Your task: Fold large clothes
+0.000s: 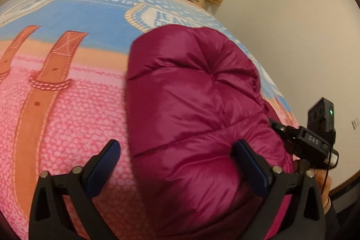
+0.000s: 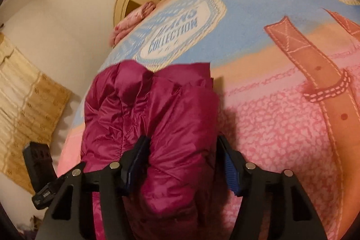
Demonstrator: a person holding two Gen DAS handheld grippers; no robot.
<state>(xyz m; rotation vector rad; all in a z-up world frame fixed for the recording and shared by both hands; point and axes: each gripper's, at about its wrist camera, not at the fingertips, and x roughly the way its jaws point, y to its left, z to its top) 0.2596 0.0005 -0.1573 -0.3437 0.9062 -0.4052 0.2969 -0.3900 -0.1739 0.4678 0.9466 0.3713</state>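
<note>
- The puffer jacket (image 1: 193, 109) lies bundled on the bed (image 1: 67, 105), near its side edge; its springy fill could make the fold balloon open, or the slick shell slide off.
- The left gripper (image 1: 177, 163) gapes wide, holding nothing.
- The right gripper (image 2: 183, 163) straddles a ridge, half-open; whether it pinches, I cannot tell.

My left tool (image 1: 175, 163), black-framed with blue ribbed pads, points steeply downward with its jaws spread wide and nothing pressed between them. My right tool (image 2: 183, 161), same build, tilts down likewise; its jaws stand partly apart, grip unclear.
</note>
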